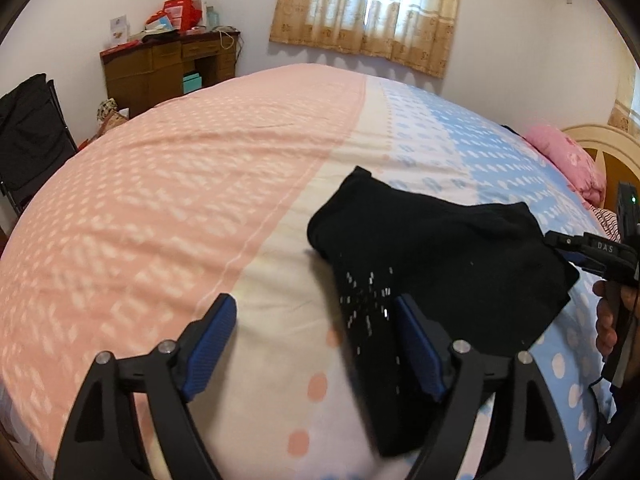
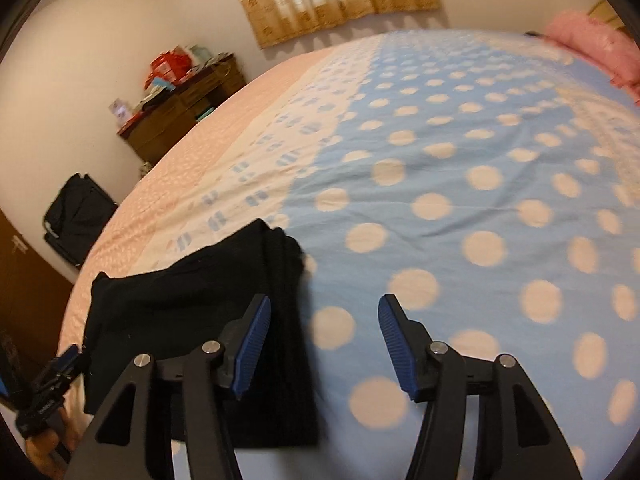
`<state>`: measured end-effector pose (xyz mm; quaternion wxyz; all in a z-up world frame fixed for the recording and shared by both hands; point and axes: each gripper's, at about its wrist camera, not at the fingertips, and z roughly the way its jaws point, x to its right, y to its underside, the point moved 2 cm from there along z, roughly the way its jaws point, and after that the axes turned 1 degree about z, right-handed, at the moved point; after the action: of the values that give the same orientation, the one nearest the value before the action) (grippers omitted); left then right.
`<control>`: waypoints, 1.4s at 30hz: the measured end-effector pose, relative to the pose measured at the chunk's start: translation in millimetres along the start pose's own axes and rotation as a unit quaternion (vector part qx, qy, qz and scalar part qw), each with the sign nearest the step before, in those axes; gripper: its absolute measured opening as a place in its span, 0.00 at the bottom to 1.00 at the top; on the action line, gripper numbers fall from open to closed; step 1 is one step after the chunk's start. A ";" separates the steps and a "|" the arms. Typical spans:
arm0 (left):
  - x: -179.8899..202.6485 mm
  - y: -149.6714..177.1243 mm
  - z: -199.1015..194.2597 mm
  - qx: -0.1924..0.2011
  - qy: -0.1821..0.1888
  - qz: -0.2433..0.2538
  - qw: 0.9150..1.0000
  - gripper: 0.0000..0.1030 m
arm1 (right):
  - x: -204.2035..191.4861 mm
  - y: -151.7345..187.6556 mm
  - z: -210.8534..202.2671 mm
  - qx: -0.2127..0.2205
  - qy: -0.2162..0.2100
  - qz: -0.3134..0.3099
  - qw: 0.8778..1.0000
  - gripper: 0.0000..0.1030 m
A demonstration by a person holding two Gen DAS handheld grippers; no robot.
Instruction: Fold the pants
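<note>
Black pants (image 1: 432, 256) lie folded in a compact bundle on the bed, with small white specks on the near part. My left gripper (image 1: 316, 312) is open and empty, hovering just above the bundle's left near edge; its right finger overlaps the fabric. The right gripper (image 1: 580, 248) shows at the bundle's right edge in the left wrist view. In the right wrist view the pants (image 2: 192, 300) lie at lower left. My right gripper (image 2: 324, 312) is open and empty above the pants' right edge and the blue sheet. The left gripper (image 2: 60, 364) shows at far left.
The bed sheet (image 1: 180, 208) is pink on the left, cream in the middle, blue with dots (image 2: 460, 200) on the right. A pink pillow (image 1: 568, 160) lies by the headboard. A wooden desk (image 1: 168, 68) and a black chair (image 1: 32, 128) stand beyond the bed.
</note>
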<state>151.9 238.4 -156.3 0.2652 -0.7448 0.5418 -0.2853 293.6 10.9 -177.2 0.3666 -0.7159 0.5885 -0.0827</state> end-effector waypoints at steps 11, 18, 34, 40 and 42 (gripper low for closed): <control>22.6 -17.1 -80.6 0.098 0.018 0.007 0.995 0.96 | -58.4 60.4 -135.5 0.112 0.014 -0.064 0.992 0.59; 35.9 -25.8 -117.6 0.150 0.035 0.026 0.988 1.00 | -90.9 72.5 -184.1 0.166 0.007 -0.088 0.982 0.61; 38.9 -25.7 -123.9 0.162 0.038 0.021 0.986 1.00 | -107.9 78.2 -207.5 0.194 0.014 -0.105 0.975 0.61; 39.4 -24.6 -124.6 0.162 0.038 0.020 0.986 1.00 | -108.0 79.1 -206.2 0.191 0.014 -0.102 0.976 0.61; 39.3 -24.6 -124.4 0.162 0.038 0.021 0.986 1.00 | -108.1 79.1 -206.1 0.191 0.013 -0.102 0.976 0.61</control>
<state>89.3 196.7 -46.9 0.3673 -0.6693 0.5137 -0.3916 86.7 17.3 -44.7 0.4783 -0.6876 0.4908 -0.2398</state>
